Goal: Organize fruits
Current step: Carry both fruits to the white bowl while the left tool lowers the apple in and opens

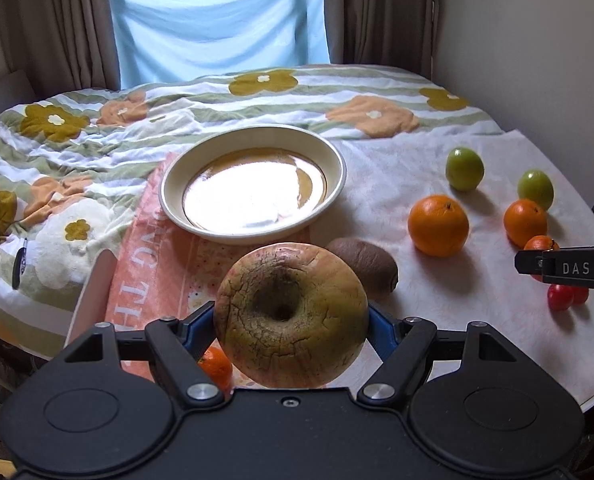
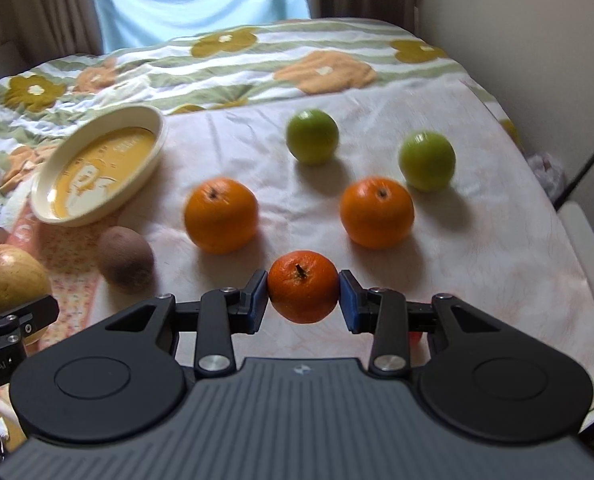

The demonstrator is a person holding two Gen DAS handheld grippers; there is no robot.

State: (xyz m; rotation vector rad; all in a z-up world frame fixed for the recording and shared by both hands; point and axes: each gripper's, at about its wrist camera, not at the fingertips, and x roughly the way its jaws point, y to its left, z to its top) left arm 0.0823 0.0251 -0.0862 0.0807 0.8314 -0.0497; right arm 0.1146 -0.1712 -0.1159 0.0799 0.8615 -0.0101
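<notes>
My left gripper (image 1: 291,316) is shut on a large yellow-pink apple (image 1: 291,314), held above the table in front of the cream bowl (image 1: 253,152); the apple also shows in the right wrist view (image 2: 13,276). My right gripper (image 2: 303,294) is shut on a small tangerine (image 2: 303,292). On the white cloth lie a brown kiwi (image 1: 365,264), two oranges (image 1: 437,224) (image 1: 525,222), two green apples (image 1: 464,169) (image 1: 535,189) and small red tomatoes (image 1: 565,296). The bowl (image 2: 97,168) is empty.
A small tangerine (image 1: 216,366) lies below my left gripper on the orange towel (image 1: 153,272). A flowered blanket (image 1: 97,128) covers the table's far side. Curtains and a wall stand behind. The table edge curves at the right.
</notes>
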